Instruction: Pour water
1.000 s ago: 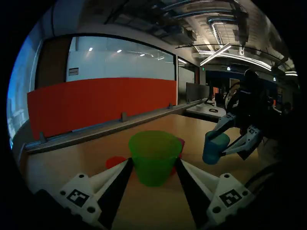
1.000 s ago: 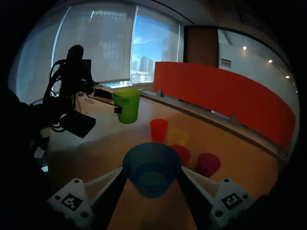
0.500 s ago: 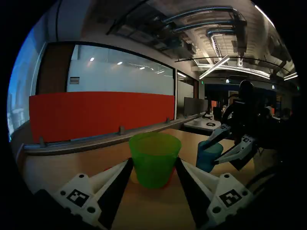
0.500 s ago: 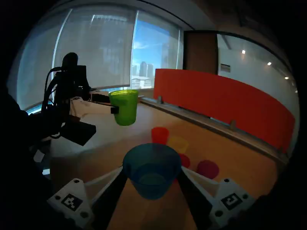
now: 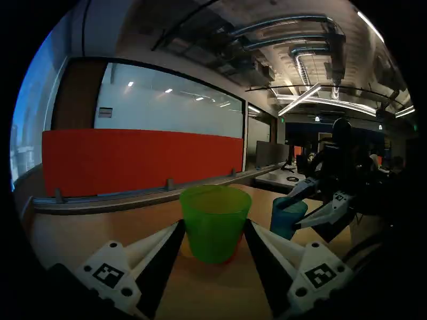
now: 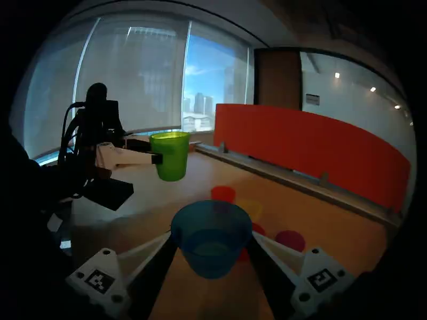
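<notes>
- In the left gripper view, the left gripper (image 5: 215,226) holds the green cup (image 5: 215,210) upright between both fingers, above the wooden table (image 5: 80,237).
- To its right, the right gripper (image 5: 293,211) clamps the blue cup (image 5: 282,220), which is near the green cup but apart from it.
- In the right gripper view, the blue cup sits upright in the right gripper's fingers, and the green cup hangs farther off at the left.
- Small coloured cups (image 6: 223,193) stand on the table behind the blue cup.

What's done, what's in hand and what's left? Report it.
Done: both cups are gripped, the green cup in the left hand-held gripper and the blue cup in the right hand-held gripper, off the table. In hand: both are held upright, apart. Left: the pour itself; neither cup is tilted yet.
</notes>
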Tool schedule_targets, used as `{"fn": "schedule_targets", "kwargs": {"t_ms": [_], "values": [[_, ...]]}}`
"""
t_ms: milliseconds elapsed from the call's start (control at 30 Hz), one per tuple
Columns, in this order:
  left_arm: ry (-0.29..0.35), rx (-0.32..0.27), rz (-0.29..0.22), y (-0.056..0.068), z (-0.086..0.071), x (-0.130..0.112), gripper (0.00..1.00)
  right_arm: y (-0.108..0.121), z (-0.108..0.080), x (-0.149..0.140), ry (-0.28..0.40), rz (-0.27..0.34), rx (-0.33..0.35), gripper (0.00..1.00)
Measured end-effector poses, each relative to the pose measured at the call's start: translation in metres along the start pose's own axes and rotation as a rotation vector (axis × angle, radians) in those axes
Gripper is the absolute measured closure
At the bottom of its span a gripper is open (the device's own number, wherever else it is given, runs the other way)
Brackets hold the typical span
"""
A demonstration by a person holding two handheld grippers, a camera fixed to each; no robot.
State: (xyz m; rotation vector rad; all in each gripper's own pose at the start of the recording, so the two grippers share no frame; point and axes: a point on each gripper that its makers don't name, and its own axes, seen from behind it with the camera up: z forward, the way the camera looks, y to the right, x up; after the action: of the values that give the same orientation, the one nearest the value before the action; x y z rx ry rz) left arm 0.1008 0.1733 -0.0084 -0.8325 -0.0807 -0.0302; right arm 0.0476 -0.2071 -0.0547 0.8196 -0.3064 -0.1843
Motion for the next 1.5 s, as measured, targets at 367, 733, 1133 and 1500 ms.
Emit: {"fn": "schedule_targets", "kwargs": {"t_ms": [367, 733, 1133, 1500], "values": [[-0.001, -0.015, -0.011, 0.003, 0.0, -0.005, 0.21, 0.002, 0.002, 0.01, 0.038, 0.006, -0.002, 0.11], [-0.013, -0.03, 0.014, 0.008, 0.0, -0.006, 0.21, 0.005, 0.003, 0.023, 0.08, 0.017, -0.005, 0.11], [-0.021, -0.032, -0.002, 0.006, 0.0, -0.009, 0.21, 0.007, 0.005, 0.035, 0.121, 0.022, -0.007, 0.11], [-0.013, -0.051, 0.006, 0.011, 0.0, -0.008, 0.21, 0.007, 0.009, 0.053, 0.175, 0.011, -0.005, 0.11]]}}
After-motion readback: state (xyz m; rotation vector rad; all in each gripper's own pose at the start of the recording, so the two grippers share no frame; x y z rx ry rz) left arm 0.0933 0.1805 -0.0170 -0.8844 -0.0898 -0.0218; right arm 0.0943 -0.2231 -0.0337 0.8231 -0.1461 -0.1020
